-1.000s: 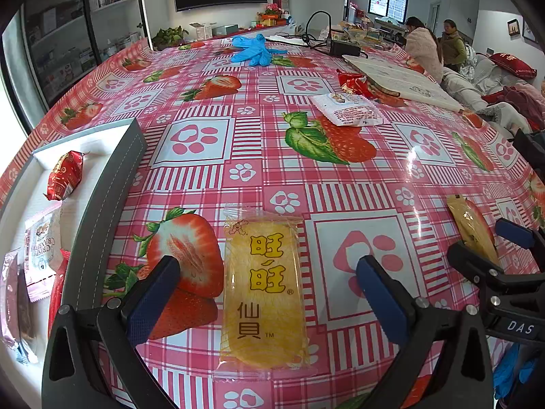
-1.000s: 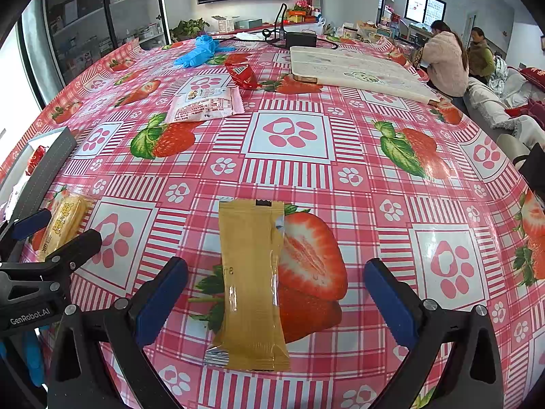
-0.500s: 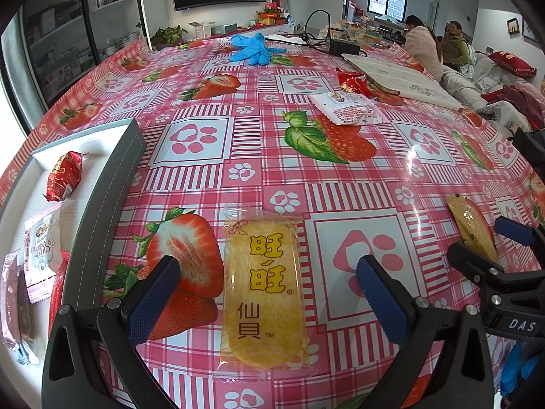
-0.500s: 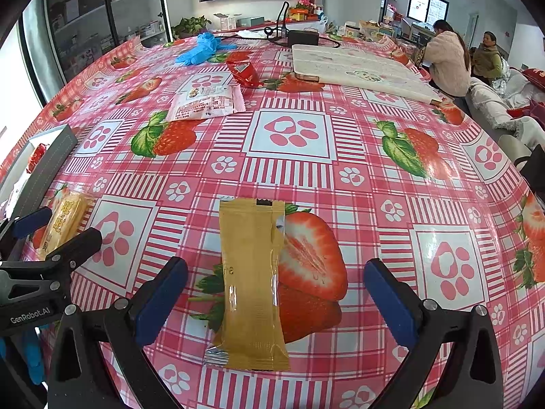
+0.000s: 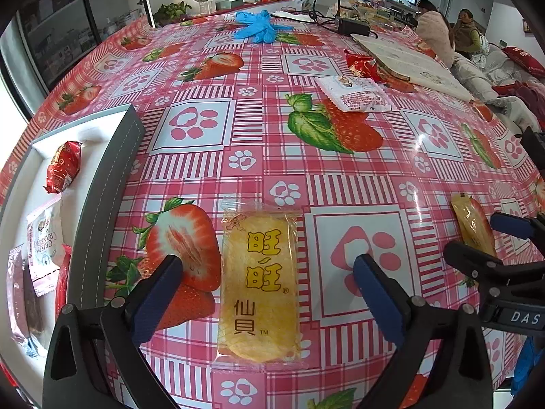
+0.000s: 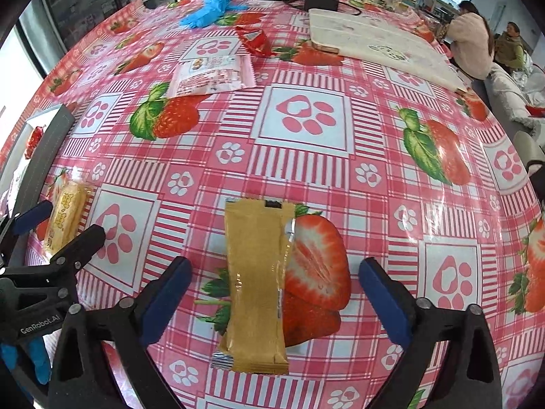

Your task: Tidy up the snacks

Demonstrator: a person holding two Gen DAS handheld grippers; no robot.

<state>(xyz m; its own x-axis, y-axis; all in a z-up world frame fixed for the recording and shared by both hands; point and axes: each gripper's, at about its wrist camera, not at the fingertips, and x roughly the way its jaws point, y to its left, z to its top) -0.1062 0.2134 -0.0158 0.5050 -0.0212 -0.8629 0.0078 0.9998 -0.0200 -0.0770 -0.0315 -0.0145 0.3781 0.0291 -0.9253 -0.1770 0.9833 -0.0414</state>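
Left wrist view: left gripper (image 5: 265,293) hovering, jaws wide around yellow rice cracker (image 5: 260,286) | right gripper (image 6: 272,293) jaws closing around tan bar (image 6: 255,289), not yet touching | tray (image 5: 102,184) holding several snacks | four remaining on counter (image 5: 340,187)

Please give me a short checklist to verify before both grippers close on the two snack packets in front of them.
1. Yellow rice-cracker packet centred between left gripper fingers: ok.
2. Tan flat wrapper packet between right gripper fingers: ok; jaws closing, pads not touching yet.
3. Left gripper open wide enough: ok.
4. Both packets lying flat on pink strawberry tablecloth: ok.
5. Free space in white tray with grey rim: ok.
6. Grippers clear of each other: cannot tell.
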